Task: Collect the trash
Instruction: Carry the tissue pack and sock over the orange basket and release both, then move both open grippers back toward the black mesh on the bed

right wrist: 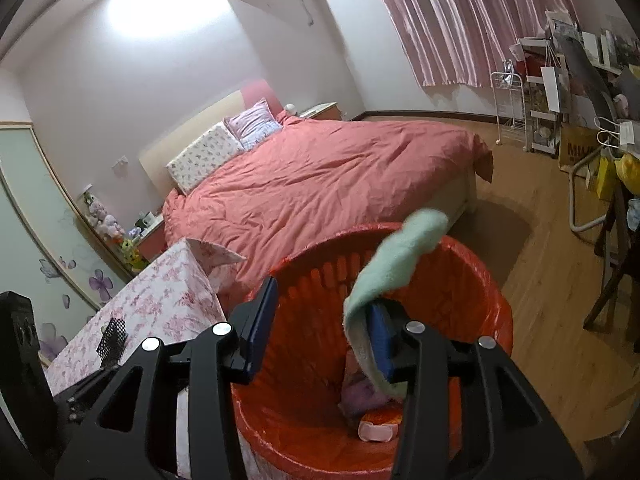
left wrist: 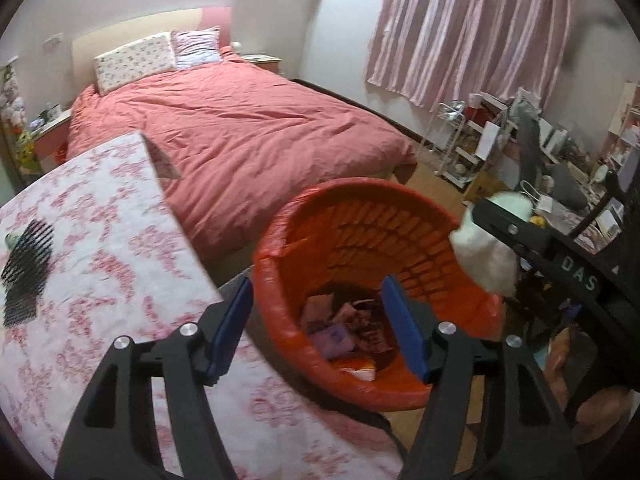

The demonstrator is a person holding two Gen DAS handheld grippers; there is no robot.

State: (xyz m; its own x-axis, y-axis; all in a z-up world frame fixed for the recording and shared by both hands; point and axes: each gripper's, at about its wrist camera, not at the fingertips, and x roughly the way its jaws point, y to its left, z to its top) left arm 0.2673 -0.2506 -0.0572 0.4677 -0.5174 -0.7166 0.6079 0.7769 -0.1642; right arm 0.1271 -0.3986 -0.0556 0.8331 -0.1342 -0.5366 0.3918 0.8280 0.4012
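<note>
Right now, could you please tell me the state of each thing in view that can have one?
left gripper: open, empty, above the bin.
right gripper: open, green cloth draped on one finger.
green cloth: hanging over the bin, not yet dropped.
red bin: upright, lined with a red bag, partly filled with trash.
black mesh piece: lying on the floral table.
bed: made.
curtains: drawn.
</note>
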